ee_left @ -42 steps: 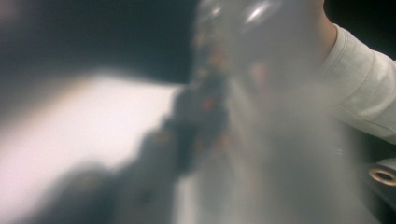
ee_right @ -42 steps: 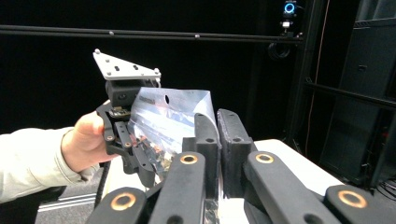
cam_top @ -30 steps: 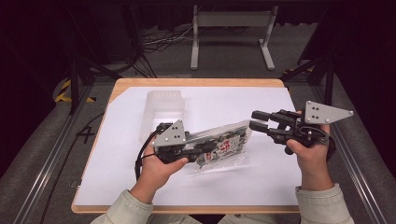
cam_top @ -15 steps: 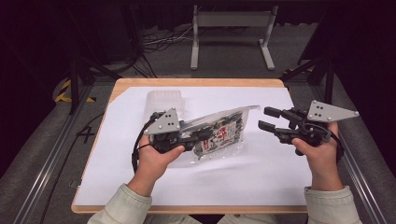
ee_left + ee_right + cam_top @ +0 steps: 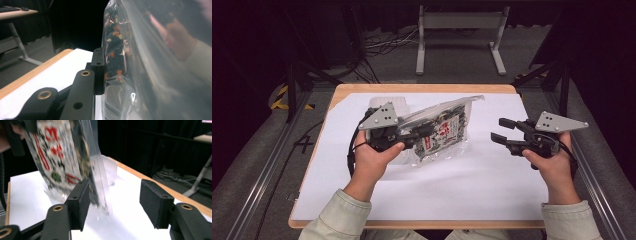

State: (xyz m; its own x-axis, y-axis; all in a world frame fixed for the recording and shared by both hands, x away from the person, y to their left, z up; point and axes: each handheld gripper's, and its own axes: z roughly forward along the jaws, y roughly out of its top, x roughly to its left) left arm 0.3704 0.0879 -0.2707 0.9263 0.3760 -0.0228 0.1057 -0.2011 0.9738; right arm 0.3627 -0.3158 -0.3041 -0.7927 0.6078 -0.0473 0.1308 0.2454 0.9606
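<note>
Above the middle of the white-covered table, a clear plastic packet of dark, printed contents is hanging in the air, lifted off the sheet. Its long axis is running from about eight o'clock to two o'clock in the high view, the far corner rising toward the table's back edge. At the packet's eight o'clock end, the left gripper is pinching the film, its jaws pressed together on the near edge; in the left gripper view the packet is standing edge-on against the black jaw. At three o'clock from the packet, well apart from it, the right gripper is pointing toward nine o'clock with its jaws spread; they have just been opening, and nothing is lying between the pads. In the right gripper view the packet is hanging ahead and toward ten o'clock of the gap, off the line between the pads. Behind the packet, at its eleven o'clock, a clear plastic tray is resting on the sheet. Judged from this layout, the free end of the packet is lying nearer the right hand, so a second grip would be calling for travel toward nine o'clock, with the open jaws meeting the film's edge.
</note>
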